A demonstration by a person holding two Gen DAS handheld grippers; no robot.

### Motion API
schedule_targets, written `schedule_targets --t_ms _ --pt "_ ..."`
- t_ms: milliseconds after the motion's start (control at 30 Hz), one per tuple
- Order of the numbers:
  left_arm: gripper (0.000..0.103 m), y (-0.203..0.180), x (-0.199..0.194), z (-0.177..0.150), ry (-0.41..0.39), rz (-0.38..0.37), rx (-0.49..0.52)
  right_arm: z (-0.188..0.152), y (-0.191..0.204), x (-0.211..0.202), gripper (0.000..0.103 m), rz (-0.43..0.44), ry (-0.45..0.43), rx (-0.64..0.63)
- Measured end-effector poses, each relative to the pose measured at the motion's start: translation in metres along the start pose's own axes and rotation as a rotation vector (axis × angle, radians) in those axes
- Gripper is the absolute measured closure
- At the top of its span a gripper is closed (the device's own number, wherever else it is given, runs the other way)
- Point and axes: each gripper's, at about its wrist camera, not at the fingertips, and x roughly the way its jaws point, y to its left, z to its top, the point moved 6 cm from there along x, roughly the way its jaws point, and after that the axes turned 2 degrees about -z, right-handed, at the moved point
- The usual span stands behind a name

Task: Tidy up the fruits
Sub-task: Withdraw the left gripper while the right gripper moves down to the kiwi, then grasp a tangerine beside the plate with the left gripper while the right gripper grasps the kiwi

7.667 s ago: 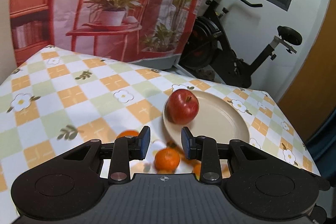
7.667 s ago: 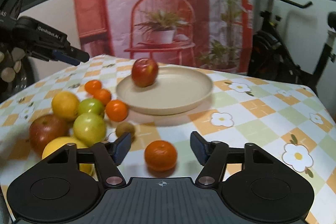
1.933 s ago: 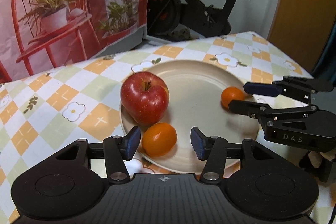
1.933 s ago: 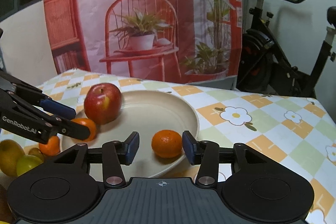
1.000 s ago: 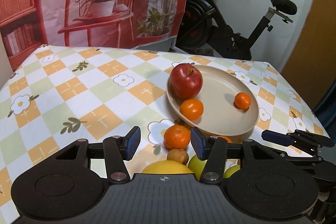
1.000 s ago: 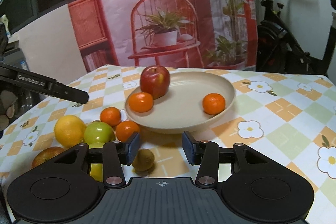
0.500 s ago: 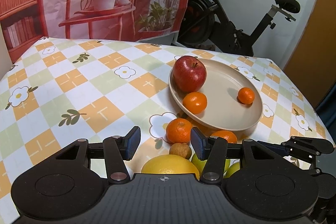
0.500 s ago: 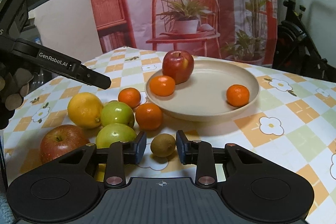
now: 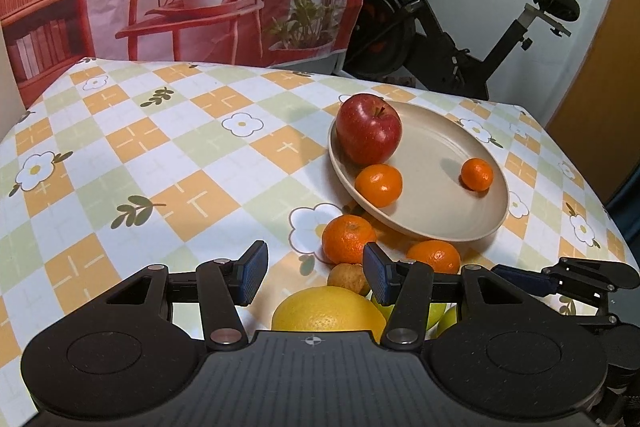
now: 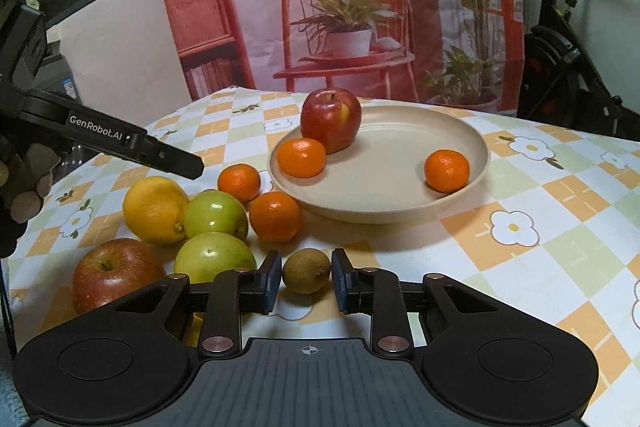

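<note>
A beige plate (image 10: pixel 400 215) (image 9: pixel 440 231) holds a red apple (image 10: pixel 330 119) and two mandarins (image 10: pixel 301 157) (image 10: pixel 446 171). In front of it on the checked cloth lies a small brown kiwi (image 10: pixel 306 269), and my right gripper (image 10: pixel 306 277) is shut on it, a pad pressing each side. Left of the kiwi sit two mandarins (image 10: pixel 275 215), two green apples (image 10: pixel 216 213), a lemon (image 10: pixel 155 209) and a red apple (image 10: pixel 114 273). My left gripper (image 9: pixel 314 269) hangs open above the lemon (image 9: pixel 328 309), nothing between its pads.
The left gripper's finger (image 10: pixel 160 155) reaches in over the lemon from the left in the right wrist view. A small brownish fruit (image 9: pixel 346 279) lies between lemon and mandarin. An exercise bike (image 9: pixel 460 39) stands behind the table. Bare cloth (image 10: pixel 540 247) spreads right of the plate.
My right gripper moved in around the kiwi and closed its jaws onto it. The left gripper stayed open and barely shifted.
</note>
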Motion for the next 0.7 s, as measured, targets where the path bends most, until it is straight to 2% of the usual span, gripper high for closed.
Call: schedule_targets --t_ms 300,567,700 --pt "0.048 -0.008 0.017 0.008 0.03 -0.017 0.034 0.004 -0.017 -0.009 0.078 -0.021 -0.062 0.082" --pt "0.048 -0.02 0.038 0.013 0.078 -0.02 0.105 0.004 -0.022 -0.011 0.078 -0.02 -0.075 0.11" --pt "0.048 -0.021 0.045 0.012 0.106 -0.028 0.105 0.004 -0.023 -0.011 0.078 -0.017 -0.077 0.122"
